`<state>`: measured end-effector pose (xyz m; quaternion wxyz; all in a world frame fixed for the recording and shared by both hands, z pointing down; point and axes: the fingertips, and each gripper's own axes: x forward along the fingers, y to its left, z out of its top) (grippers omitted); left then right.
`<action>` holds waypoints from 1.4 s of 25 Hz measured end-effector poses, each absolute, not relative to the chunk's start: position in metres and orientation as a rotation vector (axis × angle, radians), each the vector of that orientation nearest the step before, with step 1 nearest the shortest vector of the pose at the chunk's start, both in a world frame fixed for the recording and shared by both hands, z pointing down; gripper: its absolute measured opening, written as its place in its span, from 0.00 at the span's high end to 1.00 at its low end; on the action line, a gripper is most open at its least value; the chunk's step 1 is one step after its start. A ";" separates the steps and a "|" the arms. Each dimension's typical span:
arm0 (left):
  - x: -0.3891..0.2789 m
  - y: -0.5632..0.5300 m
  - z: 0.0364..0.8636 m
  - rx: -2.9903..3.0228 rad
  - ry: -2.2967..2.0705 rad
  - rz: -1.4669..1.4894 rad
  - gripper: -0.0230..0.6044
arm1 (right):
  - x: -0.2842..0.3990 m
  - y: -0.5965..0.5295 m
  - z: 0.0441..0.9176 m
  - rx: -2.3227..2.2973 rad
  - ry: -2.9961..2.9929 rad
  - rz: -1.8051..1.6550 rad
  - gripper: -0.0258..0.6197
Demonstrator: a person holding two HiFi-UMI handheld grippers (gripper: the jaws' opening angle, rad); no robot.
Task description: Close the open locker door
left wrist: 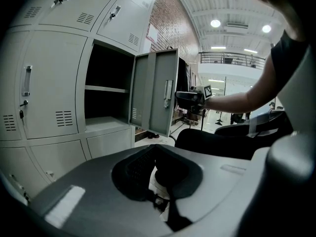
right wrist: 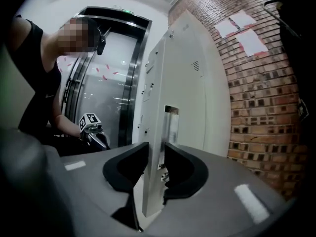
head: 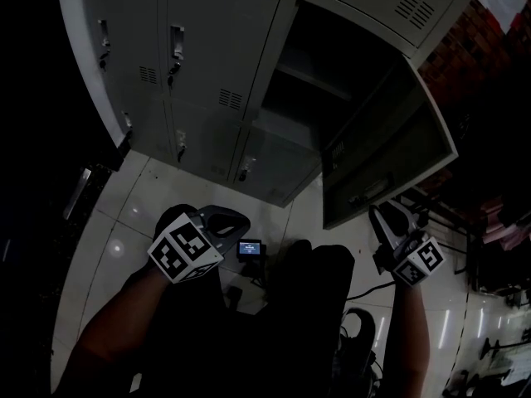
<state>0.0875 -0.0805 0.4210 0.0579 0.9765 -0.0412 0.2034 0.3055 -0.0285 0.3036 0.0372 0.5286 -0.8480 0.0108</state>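
Nearest the lens in the head view: the black left gripper with its square-marker cube [head: 222, 220], held low and well apart from the tall grey metal locker bank [head: 207, 48]. Further right, the black right gripper [head: 392, 215], up at the free edge of the open grey steel locker door [head: 390, 135]. Door swung wide off its dark shelved compartment [head: 319, 73].

Over to the left gripper view: jaws almost together, nothing between them. Door straight ahead, standing roughly square to the cabinet front, right gripper at its edge.

Now the right gripper view: jaws closed onto the door's thin edge, 1 pad on each face, just below the bright metal latch handle [right wrist: 171, 125]. Red brick wall [right wrist: 256, 98] beyond.

Risks from here, by judgement:
- **Slipping off:** clamped only on a thin, smooth edge, so easy to lose mid-swing by pushing straight instead of following the hinge arc.
- **Bouncing back:** too hard a shove, and probably a slam and rebound with no latch.
- **Pinching:** clamped right to the end, and likely caught between door and frame. Better to let go early and finish with a push on the face.
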 end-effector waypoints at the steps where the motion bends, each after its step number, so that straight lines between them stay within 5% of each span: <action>1: 0.088 -0.080 0.421 2.959 -0.125 0.616 0.94 | 0.297 -0.033 0.304 1.598 -2.619 0.030 0.78; 16: 0.088 -0.079 0.418 2.956 -0.125 0.594 0.94 | 0.197 -0.160 0.313 1.606 -2.517 -0.066 0.86; 35: 0.081 -0.083 0.414 2.948 -0.134 0.568 0.94 | 0.215 -0.322 0.327 1.830 -2.391 0.046 0.87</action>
